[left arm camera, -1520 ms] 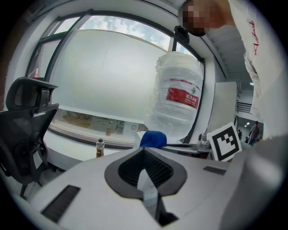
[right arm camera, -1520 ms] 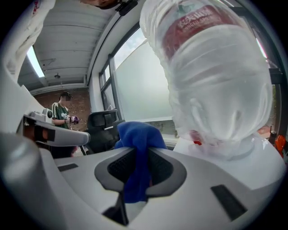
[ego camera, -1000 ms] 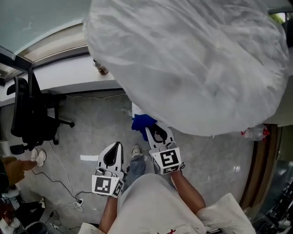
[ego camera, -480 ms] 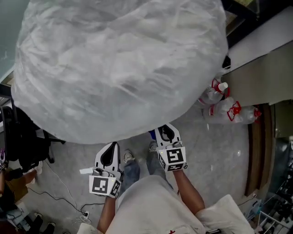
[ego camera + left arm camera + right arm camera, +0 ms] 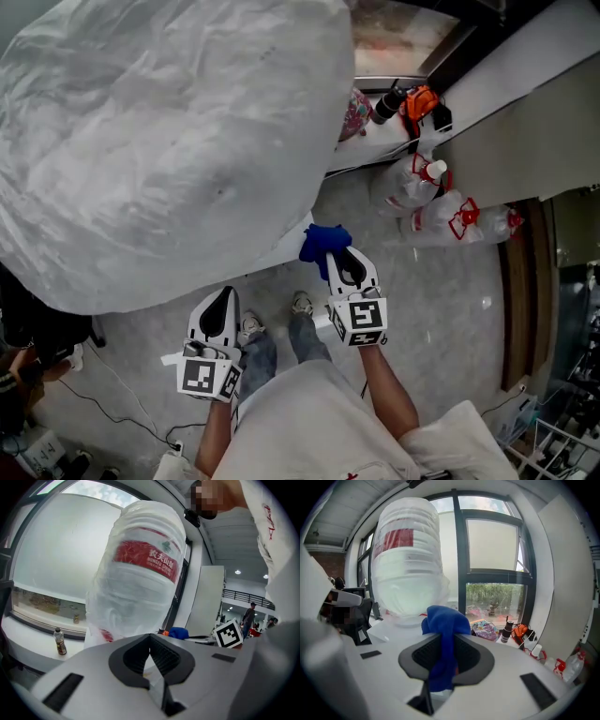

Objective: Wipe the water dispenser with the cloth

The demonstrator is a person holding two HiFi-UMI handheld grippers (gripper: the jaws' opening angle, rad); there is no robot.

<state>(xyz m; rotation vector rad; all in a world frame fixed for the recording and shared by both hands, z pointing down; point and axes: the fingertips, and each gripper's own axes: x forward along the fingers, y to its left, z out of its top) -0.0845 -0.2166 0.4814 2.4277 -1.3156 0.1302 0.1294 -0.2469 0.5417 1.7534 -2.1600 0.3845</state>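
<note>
Beside the water dispenser's white edge (image 5: 272, 255), the right gripper (image 5: 336, 258) is clamped on the blue cloth (image 5: 323, 239). The cloth has come out from under the wrapped bottle (image 5: 159, 141), so wiping can probably begin. The left gripper (image 5: 223, 298), near left, stays closed and empty.

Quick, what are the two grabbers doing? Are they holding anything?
Left gripper: closed, holding nothing.
Right gripper: closed on the blue cloth.
</note>
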